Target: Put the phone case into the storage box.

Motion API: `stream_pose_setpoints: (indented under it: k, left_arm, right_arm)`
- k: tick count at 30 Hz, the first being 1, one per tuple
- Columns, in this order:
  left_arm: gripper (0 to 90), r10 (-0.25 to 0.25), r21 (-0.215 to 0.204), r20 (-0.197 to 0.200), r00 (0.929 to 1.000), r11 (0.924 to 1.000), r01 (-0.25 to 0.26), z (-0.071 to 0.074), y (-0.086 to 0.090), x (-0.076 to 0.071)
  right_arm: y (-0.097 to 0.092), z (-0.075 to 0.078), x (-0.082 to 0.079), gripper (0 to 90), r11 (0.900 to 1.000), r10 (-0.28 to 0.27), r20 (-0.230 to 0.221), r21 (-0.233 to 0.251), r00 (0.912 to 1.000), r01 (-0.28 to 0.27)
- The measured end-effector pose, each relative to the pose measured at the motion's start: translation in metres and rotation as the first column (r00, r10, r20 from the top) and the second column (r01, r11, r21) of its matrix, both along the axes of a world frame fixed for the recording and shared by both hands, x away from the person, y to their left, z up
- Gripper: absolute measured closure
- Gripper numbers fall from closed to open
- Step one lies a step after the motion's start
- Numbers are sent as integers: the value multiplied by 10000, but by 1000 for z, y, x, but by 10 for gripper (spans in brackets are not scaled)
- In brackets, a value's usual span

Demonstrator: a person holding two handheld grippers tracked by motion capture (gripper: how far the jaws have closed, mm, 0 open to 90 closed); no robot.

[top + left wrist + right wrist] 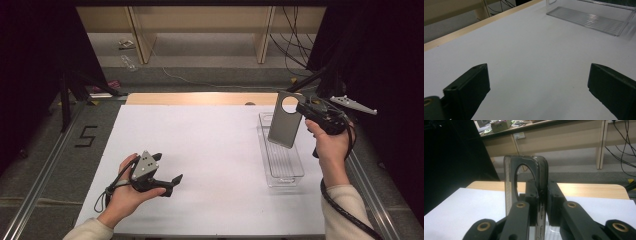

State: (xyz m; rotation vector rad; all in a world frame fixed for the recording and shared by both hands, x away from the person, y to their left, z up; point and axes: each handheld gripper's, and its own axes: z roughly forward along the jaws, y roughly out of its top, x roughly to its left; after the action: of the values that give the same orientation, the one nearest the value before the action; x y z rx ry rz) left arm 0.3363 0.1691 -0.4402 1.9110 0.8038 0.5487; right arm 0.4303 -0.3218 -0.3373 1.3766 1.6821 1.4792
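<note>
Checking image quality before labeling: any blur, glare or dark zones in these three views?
High view: table evenly lit, both sides black, clear tray faint against the white. Left gripper view: open jaws soft, tray's right end smeared. Right gripper view: right gripper shut on the grey panel, near parts blurry, left side dark.

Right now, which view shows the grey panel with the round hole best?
The high view: the whole grey panel shows, held upright by the right gripper above the clear tray. The right gripper view shows it edge-on between the jaws, its lower part hidden. The left gripper view gives the tray and table.
</note>
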Motion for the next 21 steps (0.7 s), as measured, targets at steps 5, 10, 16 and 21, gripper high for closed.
stream_pose_setpoints:
  k: [5,10,16,21]
  left_arm:
    - [37,1,-31,-8,10000,10000,-1,0,0,0]
    - [36,15,-34,-10,10000,10000,-16,0,0,0]
    - [36,16,-31,-6,10000,10000,-16,0,0,0]
    - [36,14,-36,-13,10000,10000,-14,0,0,0]
  right_arm:
    - [-1,0,2,822,10000,-38,0,-38,10000,38]
    - [0,-1,4,822,9999,-59,-20,-136,10000,58]
    - [2,-1,7,822,9996,-60,-40,-287,10000,59]
    - [3,0,10,822,9993,-97,-25,-354,9999,97]
